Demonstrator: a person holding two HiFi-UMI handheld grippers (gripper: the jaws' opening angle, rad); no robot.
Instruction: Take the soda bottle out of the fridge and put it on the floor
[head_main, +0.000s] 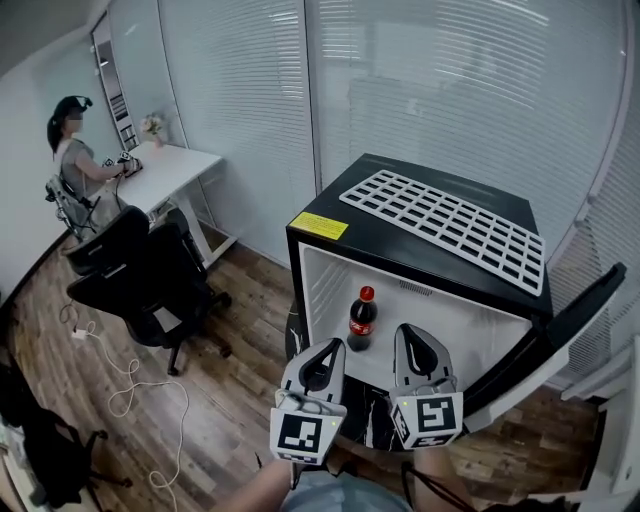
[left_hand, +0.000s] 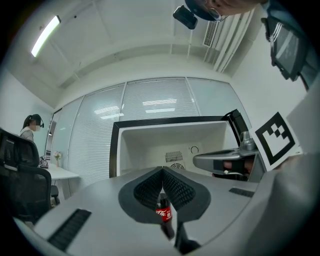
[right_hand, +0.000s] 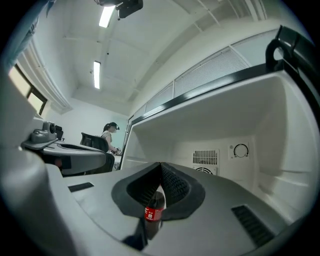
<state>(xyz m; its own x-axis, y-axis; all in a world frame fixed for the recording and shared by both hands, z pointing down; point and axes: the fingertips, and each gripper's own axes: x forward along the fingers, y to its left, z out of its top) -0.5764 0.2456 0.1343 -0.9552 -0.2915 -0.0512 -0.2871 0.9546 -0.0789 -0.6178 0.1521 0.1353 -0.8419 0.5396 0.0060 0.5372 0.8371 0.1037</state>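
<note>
A soda bottle (head_main: 361, 320) with a red cap and red label stands upright inside the open black mini fridge (head_main: 300, 262), on its white floor towards the left. My left gripper (head_main: 334, 346) is shut with nothing in it, just in front of the fridge opening and near the bottle's base. To its right my right gripper (head_main: 404, 331) is also shut and empty. In the left gripper view the bottle (left_hand: 164, 213) shows beyond the closed jaws of the left gripper (left_hand: 162, 169). The right gripper view shows the bottle (right_hand: 153, 210) the same way beyond the right gripper (right_hand: 161, 165).
The fridge door (head_main: 568, 332) hangs open at the right. A white wire shelf (head_main: 450, 226) lies on the fridge top. Black office chairs (head_main: 140, 272) stand on the wood floor at the left, with a white cable (head_main: 130, 390) nearby. A person (head_main: 75, 160) sits at a white desk (head_main: 172, 166).
</note>
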